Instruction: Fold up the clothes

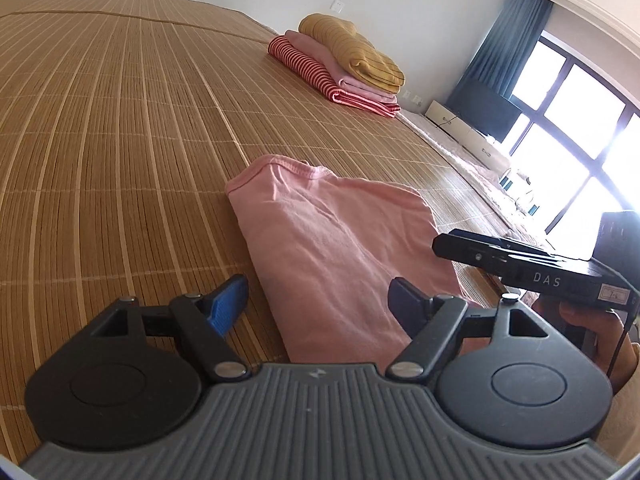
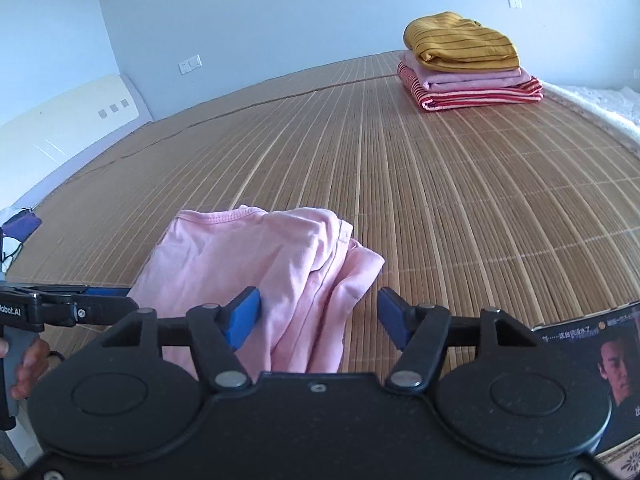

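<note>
A folded pink shirt (image 1: 336,248) lies on the bamboo mat (image 1: 120,152), its collar end away from me. My left gripper (image 1: 320,304) stands open over the shirt's near end, one blue pad above the mat, the other above the cloth, gripping nothing. In the right wrist view the same pink shirt (image 2: 256,276) shows loose layered edges on its right side. My right gripper (image 2: 318,318) is open over that near right edge, its pads apart from the cloth. The left tool (image 2: 60,310) reaches in at the left edge of this view, and the right tool (image 1: 532,268) shows in the left view.
A stack of folded clothes (image 1: 344,64), mustard striped on pink on red striped, sits at the mat's far side (image 2: 468,62). A window with blue curtain (image 1: 504,48) lies to the right. A printed box (image 2: 592,360) sits at the near right. A hand (image 2: 28,368) holds the left tool.
</note>
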`<act>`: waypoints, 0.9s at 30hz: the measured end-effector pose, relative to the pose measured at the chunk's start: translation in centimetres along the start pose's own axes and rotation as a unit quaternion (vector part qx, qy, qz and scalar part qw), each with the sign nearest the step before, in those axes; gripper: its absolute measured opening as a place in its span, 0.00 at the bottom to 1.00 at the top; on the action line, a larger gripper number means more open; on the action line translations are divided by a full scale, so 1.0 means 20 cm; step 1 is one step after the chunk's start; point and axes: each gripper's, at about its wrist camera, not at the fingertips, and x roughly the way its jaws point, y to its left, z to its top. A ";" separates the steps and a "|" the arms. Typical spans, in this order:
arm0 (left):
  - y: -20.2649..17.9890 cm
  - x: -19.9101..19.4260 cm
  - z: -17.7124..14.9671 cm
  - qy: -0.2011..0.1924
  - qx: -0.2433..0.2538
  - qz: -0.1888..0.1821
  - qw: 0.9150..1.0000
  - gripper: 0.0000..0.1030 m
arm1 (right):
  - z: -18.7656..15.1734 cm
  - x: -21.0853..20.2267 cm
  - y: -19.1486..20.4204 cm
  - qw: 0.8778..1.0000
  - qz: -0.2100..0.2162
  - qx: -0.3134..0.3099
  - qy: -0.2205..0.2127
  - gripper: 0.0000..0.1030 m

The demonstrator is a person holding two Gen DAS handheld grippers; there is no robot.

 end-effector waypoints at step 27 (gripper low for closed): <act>0.00 0.01 -0.04 -0.010 0.034 -0.003 0.999 0.81 | -0.10 0.05 0.17 0.997 -0.047 -0.055 -0.002 0.56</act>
